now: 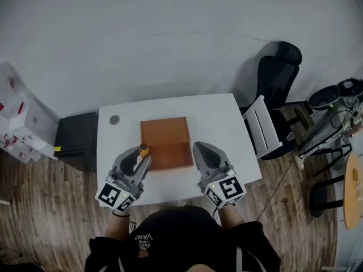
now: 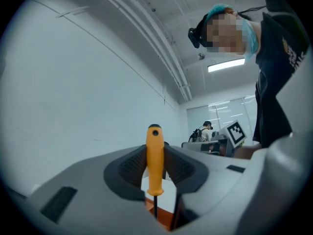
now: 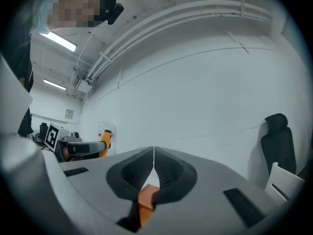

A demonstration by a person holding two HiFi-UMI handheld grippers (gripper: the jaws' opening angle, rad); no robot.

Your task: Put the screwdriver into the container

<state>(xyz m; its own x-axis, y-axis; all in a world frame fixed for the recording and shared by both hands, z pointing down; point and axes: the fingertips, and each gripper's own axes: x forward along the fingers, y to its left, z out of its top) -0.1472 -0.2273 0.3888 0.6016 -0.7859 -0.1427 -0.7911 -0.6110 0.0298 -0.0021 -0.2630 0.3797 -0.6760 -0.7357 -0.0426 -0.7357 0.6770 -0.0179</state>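
My left gripper [image 1: 142, 158] is shut on a screwdriver with an orange handle [image 2: 155, 158]. The handle stands upright between the pads, its dark shaft pointing down. In the head view the screwdriver [image 1: 143, 149] sits just left of the orange-brown container [image 1: 165, 143], near its front left corner. My right gripper [image 1: 205, 155] hovers at the container's front right corner, its jaws closed together with nothing between them. From the right gripper view the container [image 3: 146, 198] shows below the tips of the right gripper [image 3: 153, 155], and the left gripper [image 3: 80, 150] appears at the far left with the screwdriver [image 3: 106, 142].
The white table [image 1: 221, 123] carries a small round grey disc [image 1: 114, 119] at its back left. A black box [image 1: 76, 140] stands on the floor to the left, a black office chair [image 1: 277, 72] and a white chair [image 1: 262, 127] to the right.
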